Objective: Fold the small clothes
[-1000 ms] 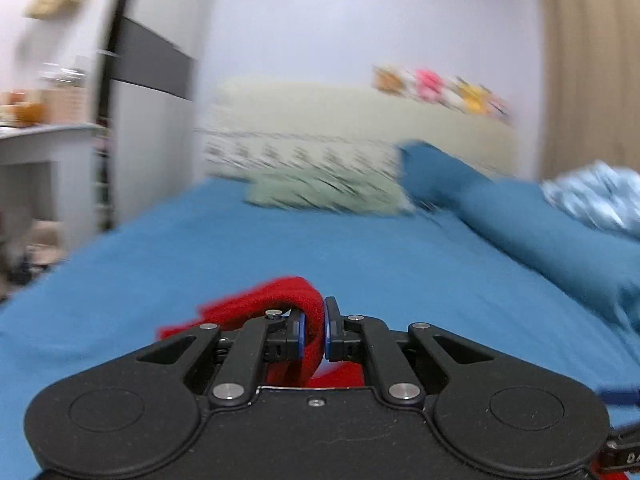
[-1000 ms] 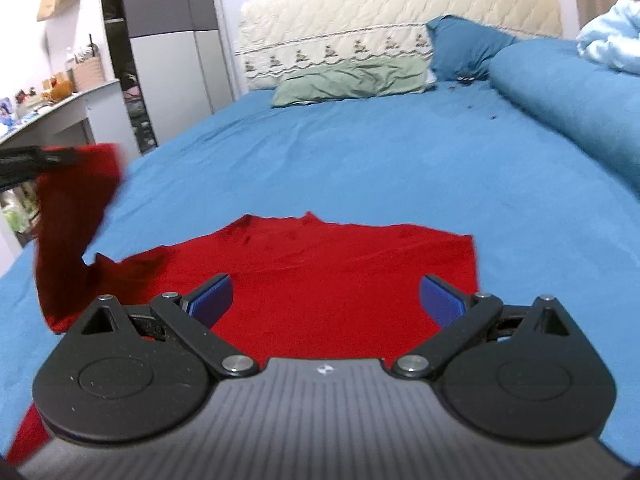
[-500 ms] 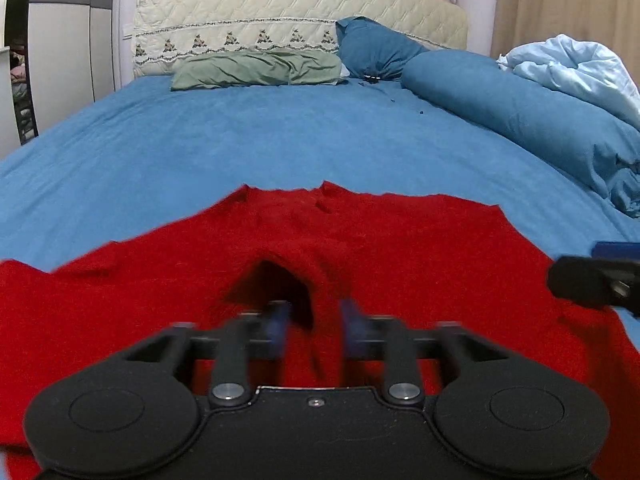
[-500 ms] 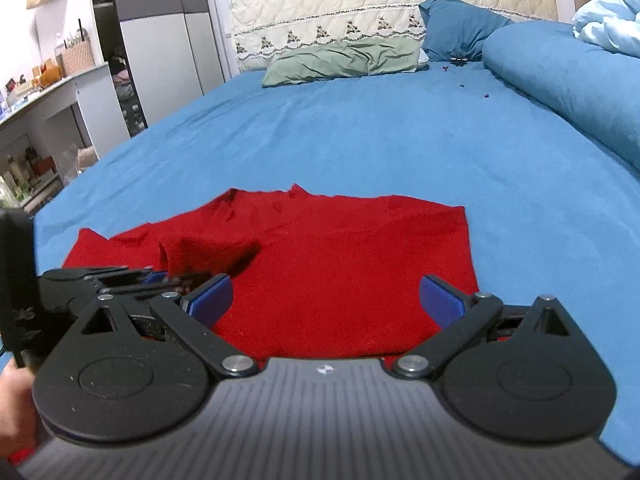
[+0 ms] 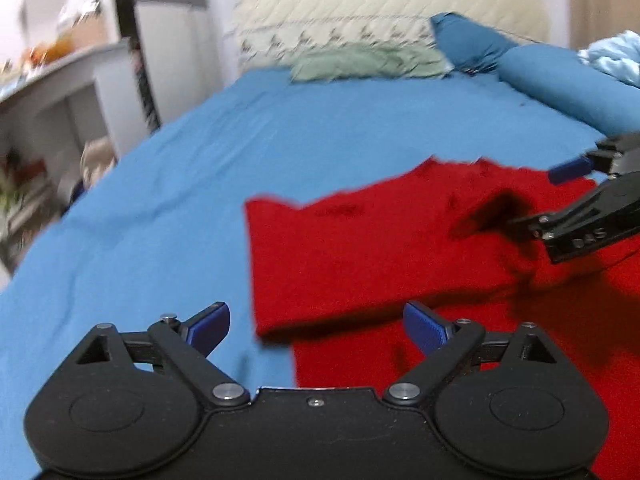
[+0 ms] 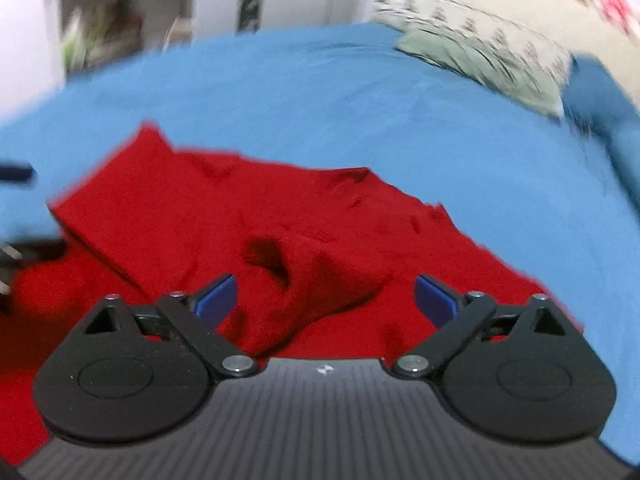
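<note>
A small red garment [image 5: 380, 248] lies on the blue bed sheet [image 5: 200, 168], its left sleeve folded over onto the body. It also shows in the right wrist view [image 6: 248, 240], with a bunched sleeve end just ahead of the right gripper. My left gripper [image 5: 316, 326] is open and empty, low over the garment's left edge. My right gripper [image 6: 326, 298] is open and empty over the garment's middle; it also shows at the right edge of the left wrist view [image 5: 592, 204].
A green pillow [image 5: 368, 64], a cream quilted headboard [image 5: 380, 12] and dark blue pillows [image 5: 560, 80] lie at the far end of the bed. A white desk and wardrobe [image 5: 72, 96] stand left of the bed. A light blue blanket [image 5: 616, 56] is far right.
My left gripper carried the red sleeve over onto the garment, let it go and opened, then drew back to the left. My right gripper turned left and moved over the folded sleeve.
</note>
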Action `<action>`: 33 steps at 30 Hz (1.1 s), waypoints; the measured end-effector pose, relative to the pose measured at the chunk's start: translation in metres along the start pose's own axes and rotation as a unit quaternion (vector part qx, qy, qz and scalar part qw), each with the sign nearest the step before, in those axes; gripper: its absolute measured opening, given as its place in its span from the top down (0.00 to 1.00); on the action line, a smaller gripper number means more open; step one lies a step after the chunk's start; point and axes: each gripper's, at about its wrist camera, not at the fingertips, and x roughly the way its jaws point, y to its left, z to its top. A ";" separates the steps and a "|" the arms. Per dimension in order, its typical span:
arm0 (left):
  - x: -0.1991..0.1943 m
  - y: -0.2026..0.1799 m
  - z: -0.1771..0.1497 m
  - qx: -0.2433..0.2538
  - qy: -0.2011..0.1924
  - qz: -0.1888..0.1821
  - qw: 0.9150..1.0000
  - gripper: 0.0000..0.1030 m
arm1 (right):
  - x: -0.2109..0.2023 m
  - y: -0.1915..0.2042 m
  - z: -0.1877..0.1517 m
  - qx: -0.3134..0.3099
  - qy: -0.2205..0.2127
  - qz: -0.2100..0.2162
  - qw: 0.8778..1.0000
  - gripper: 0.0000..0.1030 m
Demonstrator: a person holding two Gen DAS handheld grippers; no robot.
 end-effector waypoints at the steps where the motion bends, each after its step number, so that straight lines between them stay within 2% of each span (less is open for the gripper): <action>1: 0.003 0.003 -0.003 -0.002 0.004 0.005 1.000 0.07 | 0.006 0.004 0.002 -0.021 0.003 -0.009 1.000 0.18; 2: 0.005 0.005 -0.006 -0.004 0.007 0.010 1.000 0.07 | 0.012 0.006 0.004 -0.034 0.007 -0.018 0.999 0.39; 4: 0.012 0.006 -0.004 -0.013 0.006 0.008 1.000 0.07 | 0.018 -0.004 0.004 -0.010 0.007 -0.021 1.000 0.59; 5: 0.014 0.006 -0.003 -0.018 0.005 0.005 1.000 0.08 | 0.016 -0.012 0.002 0.019 0.002 -0.019 1.000 0.62; 8: 0.021 0.008 -0.004 -0.022 0.002 0.007 1.000 0.09 | -0.001 -0.044 -0.017 0.131 -0.018 -0.012 0.991 0.63; 11: 0.023 0.010 -0.007 -0.036 0.008 -0.002 0.999 0.13 | -0.021 -0.069 -0.048 0.232 -0.032 -0.008 0.972 0.63; 14: 0.025 0.009 -0.011 -0.041 0.011 -0.006 0.999 0.14 | -0.033 -0.083 -0.087 0.312 -0.027 0.002 0.950 0.60; 16: 0.026 0.010 -0.013 -0.044 0.011 -0.008 0.999 0.14 | -0.035 -0.088 -0.109 0.342 -0.021 0.014 0.939 0.60; 18: 0.027 0.012 -0.014 -0.044 0.010 -0.007 0.999 0.14 | -0.038 -0.091 -0.119 0.351 -0.031 0.022 0.936 0.59; 19: 0.028 0.013 -0.013 -0.042 0.010 -0.004 0.999 0.14 | -0.040 -0.092 -0.121 0.349 -0.039 0.023 0.936 0.54; 20: 0.029 0.014 -0.014 -0.042 0.010 -0.001 0.999 0.14 | -0.041 -0.094 -0.121 0.348 -0.043 0.021 0.936 0.43; 22: 0.030 0.018 -0.014 -0.048 0.009 0.003 0.999 0.14 | -0.043 -0.098 -0.120 0.351 -0.053 0.012 0.935 0.36; 23: 0.032 0.020 -0.013 -0.051 0.009 0.005 0.999 0.15 | -0.039 -0.099 -0.117 0.355 -0.055 0.010 0.933 0.36; 25: 0.034 0.022 -0.013 -0.054 0.012 0.011 0.998 0.18 | -0.033 -0.107 -0.117 0.369 -0.059 0.013 0.927 0.39; 28: 0.036 0.024 -0.012 -0.056 0.014 0.014 0.998 0.28 | -0.024 -0.116 -0.110 0.365 -0.054 0.015 0.929 0.77; 30: 0.038 0.023 -0.009 -0.054 0.013 0.013 0.998 0.34 | -0.028 -0.120 -0.102 0.360 -0.070 0.014 0.930 0.78; 33: 0.041 0.020 -0.006 -0.047 0.011 0.009 0.999 0.38 | -0.048 -0.140 -0.092 0.378 -0.111 0.020 0.919 0.80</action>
